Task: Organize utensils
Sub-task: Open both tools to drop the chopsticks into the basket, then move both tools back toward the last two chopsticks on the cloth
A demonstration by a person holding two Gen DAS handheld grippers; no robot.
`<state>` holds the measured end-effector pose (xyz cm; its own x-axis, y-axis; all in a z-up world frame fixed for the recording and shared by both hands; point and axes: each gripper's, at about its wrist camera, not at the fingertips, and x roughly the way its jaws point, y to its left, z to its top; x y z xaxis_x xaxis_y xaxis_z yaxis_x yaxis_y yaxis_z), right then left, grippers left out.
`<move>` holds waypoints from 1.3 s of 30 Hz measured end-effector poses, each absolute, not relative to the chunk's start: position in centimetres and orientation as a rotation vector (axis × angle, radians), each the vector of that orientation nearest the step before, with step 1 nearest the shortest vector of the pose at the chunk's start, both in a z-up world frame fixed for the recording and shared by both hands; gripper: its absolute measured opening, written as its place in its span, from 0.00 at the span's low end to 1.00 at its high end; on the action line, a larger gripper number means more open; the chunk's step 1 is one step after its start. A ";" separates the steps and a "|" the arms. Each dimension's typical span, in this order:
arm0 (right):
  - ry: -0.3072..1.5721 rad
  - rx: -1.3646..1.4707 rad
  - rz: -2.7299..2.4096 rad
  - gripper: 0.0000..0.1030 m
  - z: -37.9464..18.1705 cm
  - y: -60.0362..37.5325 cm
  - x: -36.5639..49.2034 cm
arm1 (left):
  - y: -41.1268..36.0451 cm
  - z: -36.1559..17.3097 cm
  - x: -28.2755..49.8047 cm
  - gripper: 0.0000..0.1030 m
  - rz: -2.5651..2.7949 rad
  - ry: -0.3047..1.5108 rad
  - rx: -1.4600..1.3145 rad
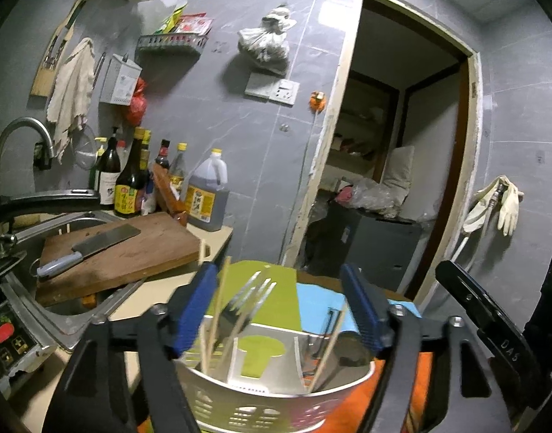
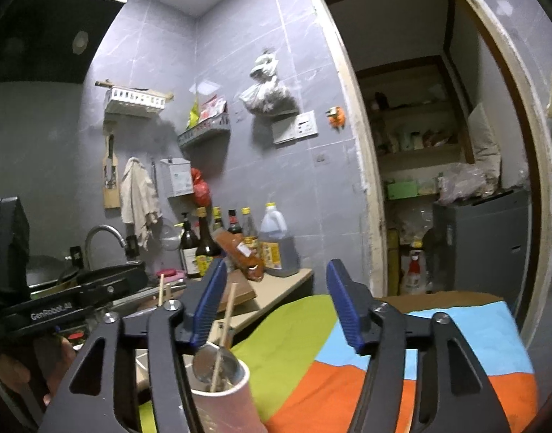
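Directly below and just ahead of the left gripper [image 1: 279, 306]: a pale perforated utensil holder [image 1: 276, 400] with inner dividers, standing on a green, blue and orange tablecloth [image 1: 315, 301]. Inside it, upright between the blue pads: forks [image 1: 256, 290] with tines up, blurred, and several wooden chopsticks [image 1: 218, 310] leaning in the nearer-left compartment, one more chopstick toward the right. Jaws of the left gripper spread wide, nothing pinched, pads clear of the forks. From the right wrist view, the same holder [image 2: 225, 400] low and left of the right gripper [image 2: 276, 306], its rim under the left blue finger [image 2: 209, 303], a spoon bowl [image 2: 214, 362] and a chopstick [image 2: 223, 339] rising from it. Right gripper likewise spread, empty, with only tablecloth [image 2: 297, 339] between the fingers. Farther left of the left gripper: a wooden cutting board [image 1: 131, 249] carrying a cleaver [image 1: 91, 247], laid across a steel sink [image 1: 52, 299]. Beyond that, sauce bottles [image 1: 131, 176] and an oil jug [image 1: 207, 195] against the grey tiled wall [image 1: 268, 151]. Ahead and to the right, an open doorway [image 1: 395, 166].
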<state>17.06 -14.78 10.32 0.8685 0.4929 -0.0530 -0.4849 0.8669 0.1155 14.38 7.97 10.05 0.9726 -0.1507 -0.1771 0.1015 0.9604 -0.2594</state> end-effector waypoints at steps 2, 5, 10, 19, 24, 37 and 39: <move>0.080 0.095 0.495 0.66 10.5 -15.9 16.6 | 7.4 10.2 14.2 0.79 -0.140 0.189 -0.246; 0.082 0.090 0.459 0.71 10.8 -17.3 16.0 | 6.3 10.4 13.8 0.85 -0.149 0.175 -0.229; 0.079 0.088 0.413 0.83 10.9 -19.7 14.8 | 4.3 10.3 13.3 0.92 -0.180 0.155 -0.182; 0.105 0.077 0.305 1.00 10.4 -23.8 12.9 | 1.0 9.1 12.7 0.93 -0.254 0.162 -0.148; 0.135 0.058 0.265 1.00 9.9 -25.5 12.2 | -0.9 8.2 12.7 0.93 -0.301 0.179 -0.125; 0.433 -0.012 0.157 1.00 5.7 -27.5 14.0 | -5.8 4.9 13.9 0.93 -0.327 0.349 -0.047; 0.490 -0.020 0.152 1.00 4.9 -27.7 14.3 | -6.4 4.4 14.2 0.93 -0.327 0.378 -0.031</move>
<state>14.33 -27.74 4.89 0.8711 0.1407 -0.4705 -0.1502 0.9885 0.0176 14.24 -6.36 4.42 0.8776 -0.3194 -0.3575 0.3078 0.9471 -0.0906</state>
